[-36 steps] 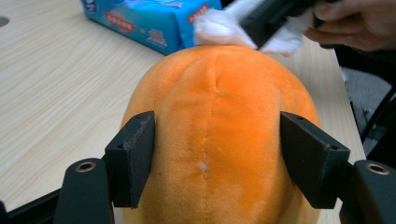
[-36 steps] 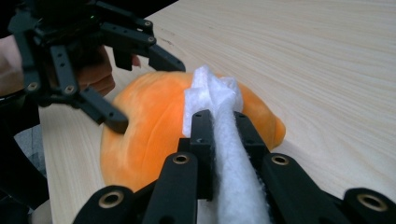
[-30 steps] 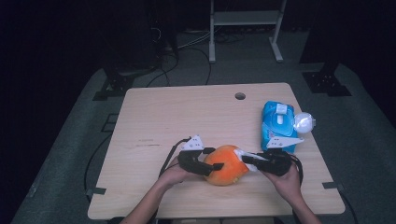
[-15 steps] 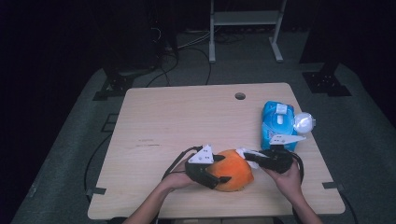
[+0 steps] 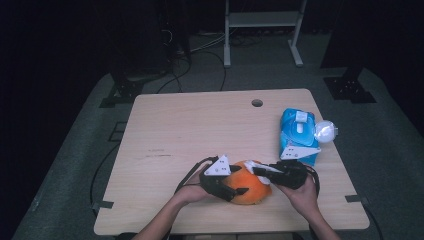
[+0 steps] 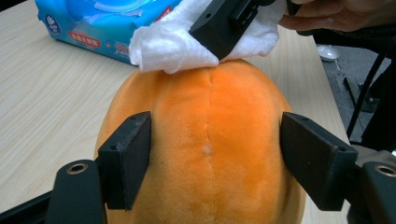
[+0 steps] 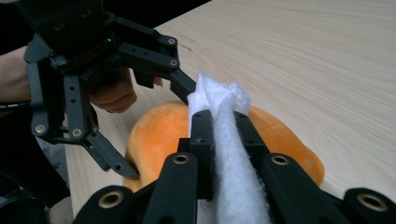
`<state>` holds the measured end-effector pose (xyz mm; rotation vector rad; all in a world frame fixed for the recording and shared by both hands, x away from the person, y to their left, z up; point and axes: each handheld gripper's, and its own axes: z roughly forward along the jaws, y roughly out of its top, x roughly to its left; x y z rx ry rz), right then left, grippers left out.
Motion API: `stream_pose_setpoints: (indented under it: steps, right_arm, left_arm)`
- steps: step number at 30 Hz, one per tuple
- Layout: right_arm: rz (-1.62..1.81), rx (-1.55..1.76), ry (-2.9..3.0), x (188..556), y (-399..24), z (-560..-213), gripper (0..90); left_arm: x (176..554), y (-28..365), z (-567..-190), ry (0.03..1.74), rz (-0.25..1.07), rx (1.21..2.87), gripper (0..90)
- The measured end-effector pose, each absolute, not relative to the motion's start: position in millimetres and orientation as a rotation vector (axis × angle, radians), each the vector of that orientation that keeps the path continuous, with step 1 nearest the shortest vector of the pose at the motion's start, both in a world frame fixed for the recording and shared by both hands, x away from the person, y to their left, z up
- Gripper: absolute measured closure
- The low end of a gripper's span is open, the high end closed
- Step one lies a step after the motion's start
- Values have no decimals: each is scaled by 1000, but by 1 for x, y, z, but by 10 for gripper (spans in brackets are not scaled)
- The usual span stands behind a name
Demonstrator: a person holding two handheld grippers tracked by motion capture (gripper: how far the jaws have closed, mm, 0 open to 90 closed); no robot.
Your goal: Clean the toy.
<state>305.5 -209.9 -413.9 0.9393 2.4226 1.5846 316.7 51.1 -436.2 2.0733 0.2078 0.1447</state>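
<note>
- The left gripper [image 5: 239, 191], low and centre in the high view, straddled the orange plush toy [image 5: 248, 183]; whether its pads pressed the sides was unclear, as the jaws had just been closing slightly.
- The right gripper [image 5: 256, 170] pinched a white wipe [image 6: 173, 43] against the toy's top.
- The toy's underside was hidden; it sat near the tabletop [image 5: 190, 130]'s near edge, with open wood in the upper left.

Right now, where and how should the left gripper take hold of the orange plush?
Across its rounded flanks, coming in level from the person's side. The plush lies lengthwise on the table, seam up, narrow enough to sit between the left gripper pads. That leaves the top free for the wipe.
</note>
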Motion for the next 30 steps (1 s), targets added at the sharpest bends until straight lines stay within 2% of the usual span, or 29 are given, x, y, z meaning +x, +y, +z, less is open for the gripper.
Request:
stream_pose_setpoints:
  steps: [8, 14, 24, 28, 29, 30]
  right_arm:
    - [1542, 1086, 2429, 317, -235, -429, 801]
    - [1554, 1010, 2460, 308, -227, -421, 801]
    - [1565, 915, 2451, 305, -210, -411, 800]
    - [1533, 954, 2470, 309, -216, -417, 800]
    - [1524, 969, 2476, 310, -219, -418, 799]
    - [1524, 969, 2476, 310, -219, -418, 799]
  left_arm:
    - [332, 67, -440, 315, 117, 2033, 276]
    - [333, 68, -440, 349, 119, 2026, 273]
    - [311, 41, -436, 175, 185, 2074, 270]
    - [315, 46, -434, 206, 152, 2048, 220]
    - [320, 49, -431, 283, 136, 2038, 148]
    - [320, 49, -431, 283, 136, 2038, 107]
